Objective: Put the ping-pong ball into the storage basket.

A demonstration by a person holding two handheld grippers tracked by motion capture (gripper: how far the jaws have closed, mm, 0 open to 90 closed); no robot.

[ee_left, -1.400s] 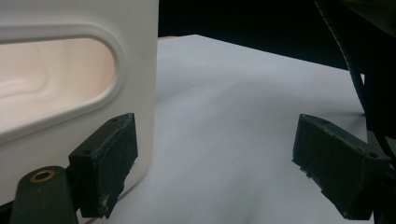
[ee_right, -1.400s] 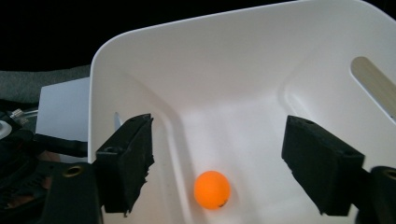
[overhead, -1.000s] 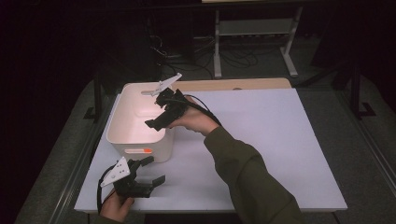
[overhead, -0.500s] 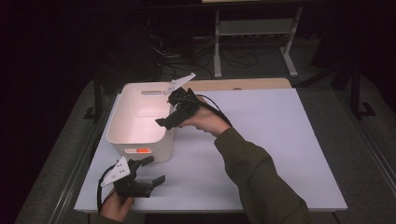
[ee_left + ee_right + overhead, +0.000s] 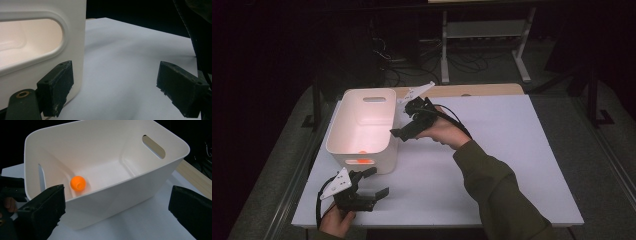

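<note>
— Where's the ball?
— The orange ball (image 5: 78, 183) lies in the white bin (image 5: 343, 134); my right hand-held gripper (image 5: 408, 125) hangs beside it, jaws apart and empty
— The left?
— Left hand-held gripper (image 5: 373, 184) gapes on the worktop (image 5: 492, 165), spare

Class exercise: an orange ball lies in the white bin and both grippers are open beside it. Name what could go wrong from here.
1. The right gripper hangs close to the white bin's rim; a careless move could knock the bin aside.
2. The left gripper has one of its fingers right at the bin's near corner, so closing or lifting might nudge the bin.
3. The orange ball lies loose on the bin floor and may roll if the bin is bumped.
</note>
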